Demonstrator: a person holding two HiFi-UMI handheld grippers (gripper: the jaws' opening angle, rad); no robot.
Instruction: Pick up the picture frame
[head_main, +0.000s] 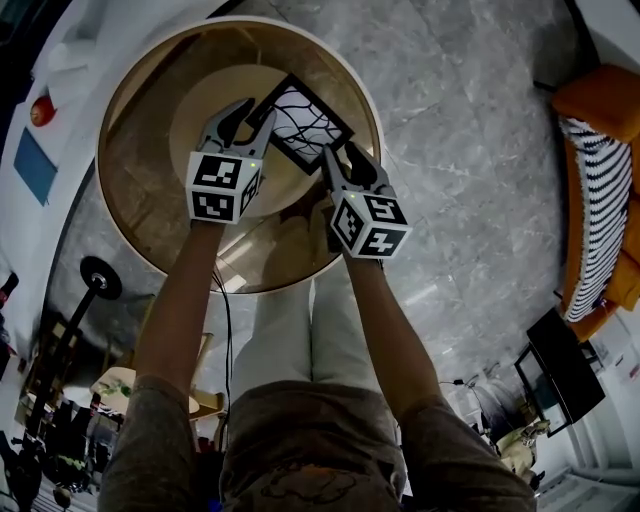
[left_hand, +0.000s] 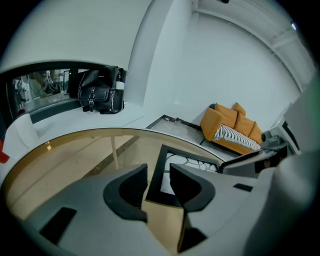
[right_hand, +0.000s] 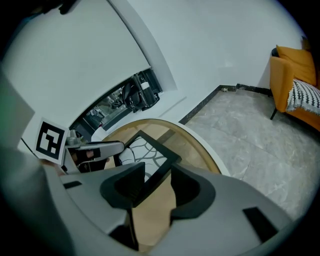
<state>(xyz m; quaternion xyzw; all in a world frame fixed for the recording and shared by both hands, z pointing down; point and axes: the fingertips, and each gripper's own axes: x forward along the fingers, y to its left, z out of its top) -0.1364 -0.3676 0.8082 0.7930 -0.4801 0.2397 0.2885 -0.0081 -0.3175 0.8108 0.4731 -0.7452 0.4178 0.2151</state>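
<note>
A picture frame (head_main: 300, 120) with a black border and a white picture of black branching lines lies low over a round glass table (head_main: 112, 185). My left gripper (head_main: 256, 112) holds the frame's left corner, and in the left gripper view the black border (left_hand: 156, 170) fills the narrow gap between the jaws. My right gripper (head_main: 340, 152) is at the frame's near right edge. There too the border (right_hand: 161, 159) runs between the jaws. I cannot tell whether the frame touches the glass.
An orange sofa (head_main: 600, 200) with a striped cushion stands at the right on grey marble floor. A white curved counter (head_main: 40, 110) wraps the table's left side, with a black bag (left_hand: 100, 91) on it. A lamp base (head_main: 100, 278) stands near left.
</note>
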